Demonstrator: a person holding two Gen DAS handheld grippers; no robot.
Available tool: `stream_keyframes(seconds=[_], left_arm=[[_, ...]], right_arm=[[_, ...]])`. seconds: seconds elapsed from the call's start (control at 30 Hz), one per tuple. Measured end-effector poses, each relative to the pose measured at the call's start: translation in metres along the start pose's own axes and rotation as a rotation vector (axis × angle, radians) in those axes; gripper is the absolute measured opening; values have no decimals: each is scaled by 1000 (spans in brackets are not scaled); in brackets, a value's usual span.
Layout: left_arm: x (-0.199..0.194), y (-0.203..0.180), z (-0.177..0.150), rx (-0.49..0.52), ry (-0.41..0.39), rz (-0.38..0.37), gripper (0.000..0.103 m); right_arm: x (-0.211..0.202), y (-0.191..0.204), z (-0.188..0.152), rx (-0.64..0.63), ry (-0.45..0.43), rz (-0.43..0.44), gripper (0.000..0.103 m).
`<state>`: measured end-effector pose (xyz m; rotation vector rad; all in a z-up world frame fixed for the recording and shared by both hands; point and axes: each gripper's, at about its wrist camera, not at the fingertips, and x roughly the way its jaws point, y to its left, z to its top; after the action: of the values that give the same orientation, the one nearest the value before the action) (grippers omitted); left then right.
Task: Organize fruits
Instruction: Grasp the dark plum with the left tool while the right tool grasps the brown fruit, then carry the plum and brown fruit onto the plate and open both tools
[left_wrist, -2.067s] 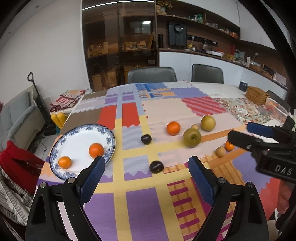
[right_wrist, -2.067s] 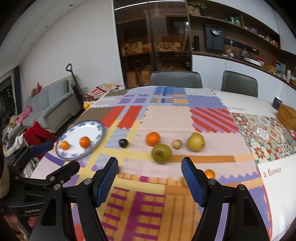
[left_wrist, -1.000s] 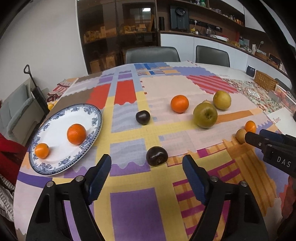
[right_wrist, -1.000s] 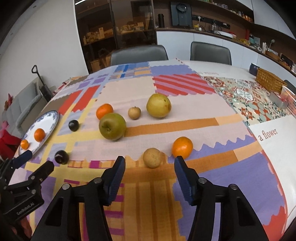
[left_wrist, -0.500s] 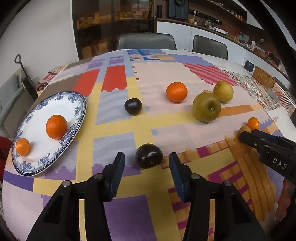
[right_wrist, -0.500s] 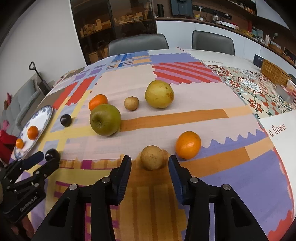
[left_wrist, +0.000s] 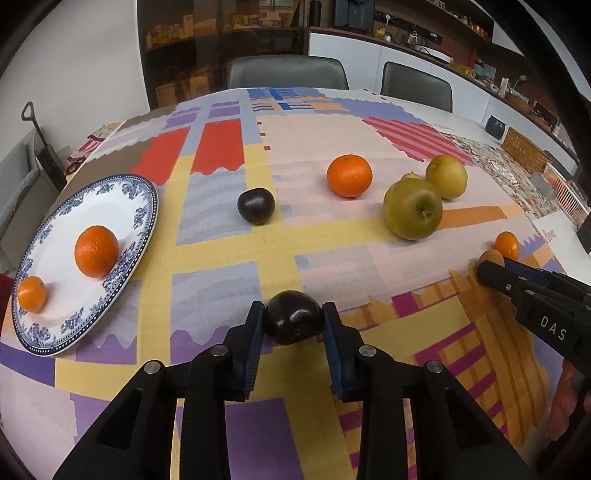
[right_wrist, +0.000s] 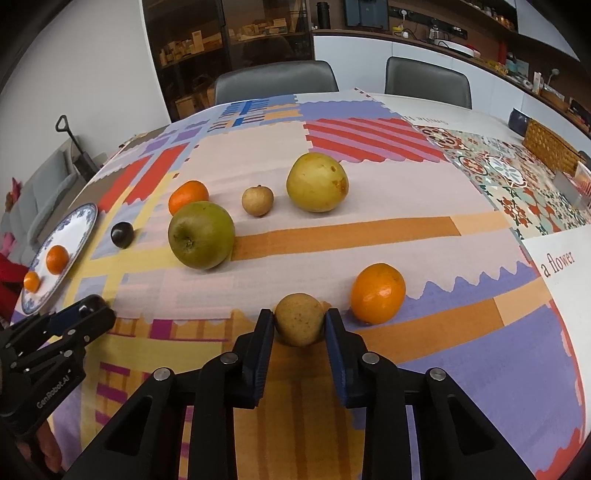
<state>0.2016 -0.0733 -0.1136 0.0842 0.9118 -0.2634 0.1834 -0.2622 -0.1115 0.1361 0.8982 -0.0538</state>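
Observation:
My left gripper (left_wrist: 293, 319) is shut on a dark plum (left_wrist: 293, 322) that rests on the patchwork tablecloth. My right gripper (right_wrist: 299, 324) is shut on a small tan round fruit (right_wrist: 299, 318), also on the cloth. A blue-rimmed white plate (left_wrist: 144, 218) at the left holds two oranges (left_wrist: 96, 251). Loose on the cloth lie a second dark plum (left_wrist: 256, 205), an orange (left_wrist: 348, 175), a green apple (left_wrist: 412, 214), a yellow pear (right_wrist: 317, 182), another small tan fruit (right_wrist: 257, 200) and an orange (right_wrist: 377, 288) just right of my right gripper.
Two grey chairs (left_wrist: 288, 72) stand at the far side of the table. A wicker basket (right_wrist: 550, 147) and a small box sit at the table's far right. Cabinets and shelves line the back wall.
Both grippers moved forward and down and closed: the left on the near dark plum, the right on the near tan fruit. Before, both were open around them.

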Motion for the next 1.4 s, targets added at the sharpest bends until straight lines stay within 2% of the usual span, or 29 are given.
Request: stream_keyframes(seconds=[0.93, 1.4], left_arm=[[-101, 19, -2, -7, -179, 9, 31], [-144, 56, 0, -44, -264, 57, 31]], right_arm=[[-80, 50, 5, -155, -172, 123, 30], [-105, 105, 21, -246, -222, 264, 30]])
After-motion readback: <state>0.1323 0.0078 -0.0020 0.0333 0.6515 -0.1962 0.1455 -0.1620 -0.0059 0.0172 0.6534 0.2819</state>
